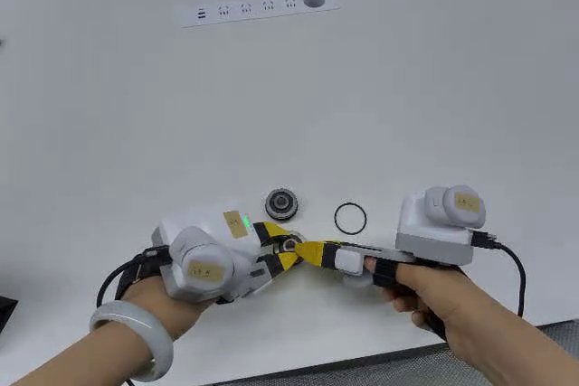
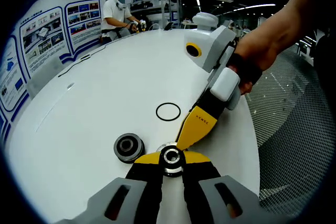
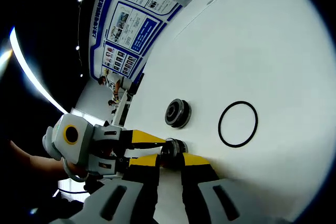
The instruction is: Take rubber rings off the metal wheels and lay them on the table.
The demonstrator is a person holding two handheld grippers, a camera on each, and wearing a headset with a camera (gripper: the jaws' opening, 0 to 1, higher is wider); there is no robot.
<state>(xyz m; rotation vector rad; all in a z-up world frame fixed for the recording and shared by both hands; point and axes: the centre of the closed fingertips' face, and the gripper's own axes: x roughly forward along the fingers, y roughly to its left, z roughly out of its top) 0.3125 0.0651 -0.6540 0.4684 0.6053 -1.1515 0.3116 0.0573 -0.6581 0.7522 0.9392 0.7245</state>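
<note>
- Head view: the left gripper and the right gripper meet tip to tip near the front edge of the white desk, each held in one of the person's hands.
- Left gripper view: its yellow-tipped fingers are clenched on a small round metal wheel, one on each side, and hold it just above the desk.
- The right gripper's yellow fingers come in from the right, and their tip touches the upper edge of that wheel.
- Right gripper view: its own fingers sit close together right at the held wheel; I cannot tell whether they pinch it or only rest against it.
- A second dark-rimmed metal wheel lies flat on the desk just behind the grippers, apart from both.
- A thin black rubber ring lies flat on the desk near that second wheel, on its right in the head view, touching nothing.
- A white power strip lies at the far side of the desk.
- A pale bangle circles the left wrist.
</note>
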